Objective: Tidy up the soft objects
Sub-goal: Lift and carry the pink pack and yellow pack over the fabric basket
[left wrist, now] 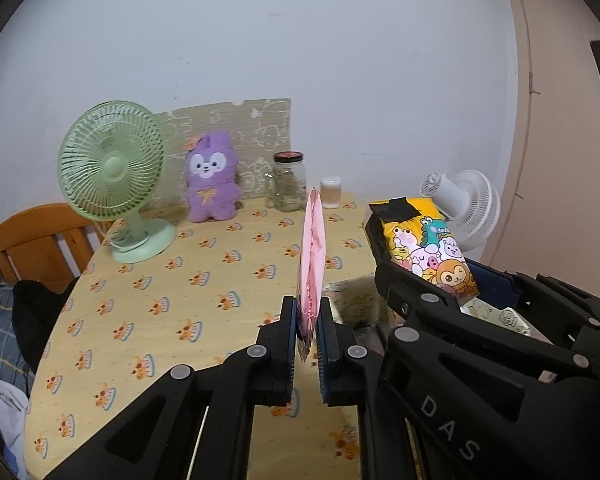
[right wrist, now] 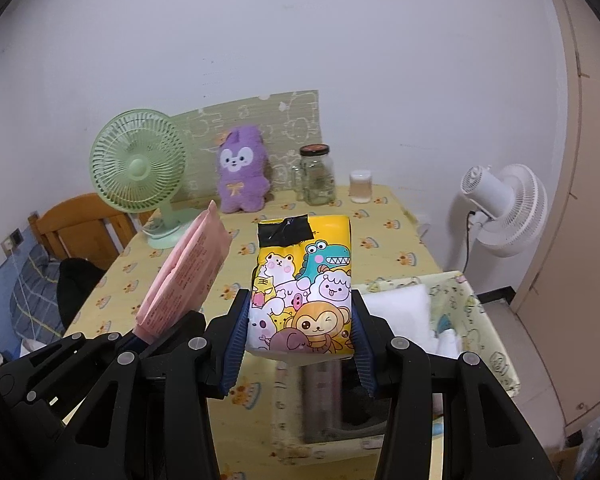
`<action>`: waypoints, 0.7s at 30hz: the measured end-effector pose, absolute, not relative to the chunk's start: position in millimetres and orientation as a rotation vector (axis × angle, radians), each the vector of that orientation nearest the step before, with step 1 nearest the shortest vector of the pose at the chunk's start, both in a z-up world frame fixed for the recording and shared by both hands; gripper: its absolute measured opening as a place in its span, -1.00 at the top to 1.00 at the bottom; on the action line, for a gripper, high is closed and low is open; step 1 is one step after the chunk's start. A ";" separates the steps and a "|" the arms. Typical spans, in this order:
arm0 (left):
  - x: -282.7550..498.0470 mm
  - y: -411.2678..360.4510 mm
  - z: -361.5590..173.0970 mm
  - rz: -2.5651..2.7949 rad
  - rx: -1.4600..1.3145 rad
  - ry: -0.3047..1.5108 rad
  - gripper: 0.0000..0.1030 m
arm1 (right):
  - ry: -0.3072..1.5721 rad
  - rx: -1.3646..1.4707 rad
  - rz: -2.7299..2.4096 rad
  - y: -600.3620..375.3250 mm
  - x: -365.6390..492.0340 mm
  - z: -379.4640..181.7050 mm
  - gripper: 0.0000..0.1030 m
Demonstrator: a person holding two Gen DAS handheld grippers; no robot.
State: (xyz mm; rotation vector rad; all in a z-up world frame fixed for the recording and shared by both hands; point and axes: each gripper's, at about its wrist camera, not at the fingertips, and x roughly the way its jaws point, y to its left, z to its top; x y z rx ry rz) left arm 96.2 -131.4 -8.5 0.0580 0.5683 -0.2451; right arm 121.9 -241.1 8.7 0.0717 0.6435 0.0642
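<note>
Jaws of the left gripper stand narrow, clamped on a pink pack held edge-up above the table. Right gripper jaws grip a yellow pack at its lower sides, above a fabric bin at the table's near right corner. Judgement: each pack should be lowered flat into the bin before release, one at a time, to avoid collision. "DAS" reads on the right gripper's frame; pink pack print is illegible.
</note>
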 end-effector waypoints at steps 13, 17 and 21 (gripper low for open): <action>100.0 -178.2 -17.6 -0.337 0.079 0.606 0.86 | 0.661 0.096 -0.019 -283.3 121.8 -0.7 0.01; 100.2 -192.9 -25.2 -0.374 0.091 0.621 0.86 | 0.678 0.127 -0.025 -298.6 119.9 -9.0 0.01; 100.7 -207.7 -34.8 -0.402 0.101 0.643 0.86 | 0.697 0.110 -0.060 -310.4 117.6 -17.9 0.01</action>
